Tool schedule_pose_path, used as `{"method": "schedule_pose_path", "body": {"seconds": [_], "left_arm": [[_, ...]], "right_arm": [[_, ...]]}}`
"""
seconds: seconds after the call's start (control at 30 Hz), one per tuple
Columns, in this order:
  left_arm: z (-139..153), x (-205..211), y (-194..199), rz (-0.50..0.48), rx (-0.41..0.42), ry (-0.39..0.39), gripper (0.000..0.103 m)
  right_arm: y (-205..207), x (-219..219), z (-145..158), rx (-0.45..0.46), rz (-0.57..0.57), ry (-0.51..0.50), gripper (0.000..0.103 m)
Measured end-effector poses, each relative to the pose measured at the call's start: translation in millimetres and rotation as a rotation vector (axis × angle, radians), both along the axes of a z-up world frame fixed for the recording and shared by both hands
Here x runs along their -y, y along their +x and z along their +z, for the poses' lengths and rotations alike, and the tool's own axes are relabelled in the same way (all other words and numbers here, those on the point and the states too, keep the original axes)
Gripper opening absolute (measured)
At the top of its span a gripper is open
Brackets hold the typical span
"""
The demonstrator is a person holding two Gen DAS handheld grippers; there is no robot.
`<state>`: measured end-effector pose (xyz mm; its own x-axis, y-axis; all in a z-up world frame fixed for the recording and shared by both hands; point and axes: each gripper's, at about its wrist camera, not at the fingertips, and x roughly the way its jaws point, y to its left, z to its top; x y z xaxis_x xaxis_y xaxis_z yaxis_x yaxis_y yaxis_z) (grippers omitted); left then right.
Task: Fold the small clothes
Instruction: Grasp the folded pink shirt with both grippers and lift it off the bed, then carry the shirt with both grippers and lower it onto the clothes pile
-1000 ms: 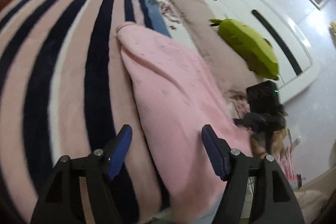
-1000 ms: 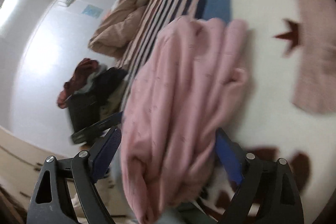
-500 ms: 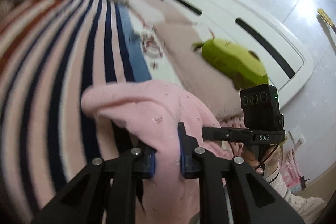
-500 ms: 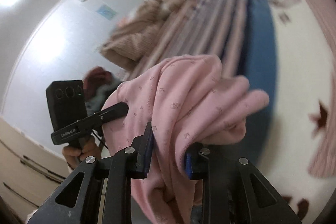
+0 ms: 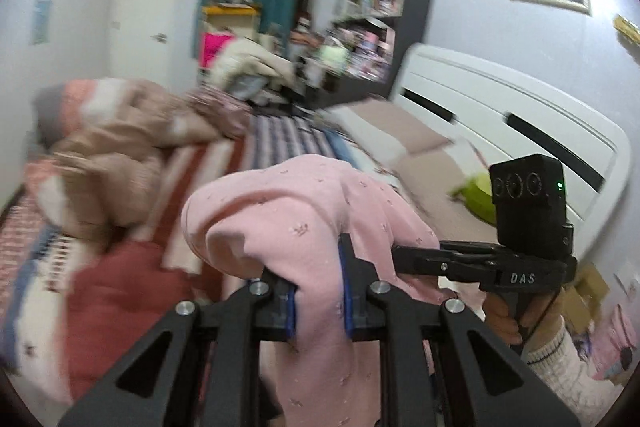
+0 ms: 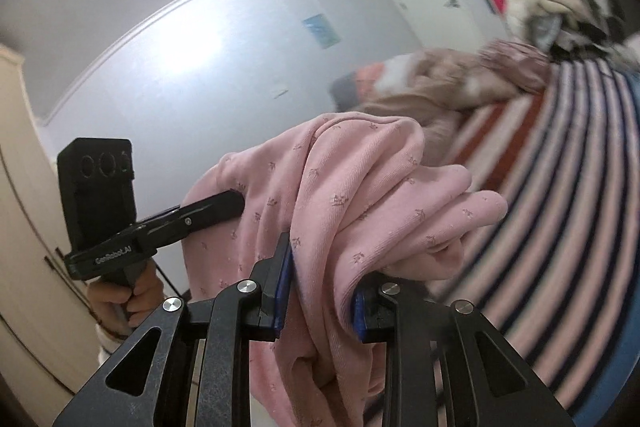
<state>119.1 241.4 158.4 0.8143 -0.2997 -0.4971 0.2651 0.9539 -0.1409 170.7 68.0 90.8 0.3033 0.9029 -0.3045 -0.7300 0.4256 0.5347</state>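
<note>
A small pink garment with a tiny print (image 5: 304,227) is lifted off the striped bed. My left gripper (image 5: 318,287) is shut on one bunched edge of it. My right gripper (image 6: 320,279) is shut on another bunched edge (image 6: 360,195). The cloth drapes over both sets of blue pads and hangs down between them. The right gripper also shows in the left wrist view (image 5: 416,255), and the left gripper in the right wrist view (image 6: 236,201), each gripping the cloth close by.
The bed has a striped blanket (image 6: 560,227) and a heap of beige and pink bedding (image 5: 120,155) at its far end. A white headboard (image 5: 500,115) and a green plush (image 5: 476,195) lie to the right. A dark bookshelf (image 5: 384,11) stands behind.
Both grippers closed on the pink garment a second ago and have since lifted it up off the bed, tilting upward so the room shows.
</note>
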Motion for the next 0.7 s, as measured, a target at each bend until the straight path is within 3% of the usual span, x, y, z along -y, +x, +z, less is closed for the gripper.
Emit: {"method": "schedule_pose_path", "body": {"seconds": [0.13,0.27,0.37,0.53,0.7], "left_arm": [[30.3,-64.8,-13.9,0.109,0.017,0.017,0.014],[33.1,-121.2,-0.4,0.21,-0.024,0.028,0.015],[8.7,-159.6,21.3,0.262,-0.092,0.023,0.017],[-79.6,-211.7,64.9,0.292,-0.28,-0.033,0.023],[-131.8,-227.7,70.1,0.24,-0.305,-0.112,0.034]], "right_arm": [[6.3,-73.4,27.7,-0.001,0.061,0.012,0.02],[24.9,-136.5,33.9,-0.048,0.079,-0.011,0.019],[40.8,-174.7,15.7,-0.082,0.067,-0.078,0.019],[62.7,-202.2,-53.7,-0.192,0.044,-0.229,0.02],[76.4,-208.5,-92.6,-0.227,0.053,-0.278,0.022]]}}
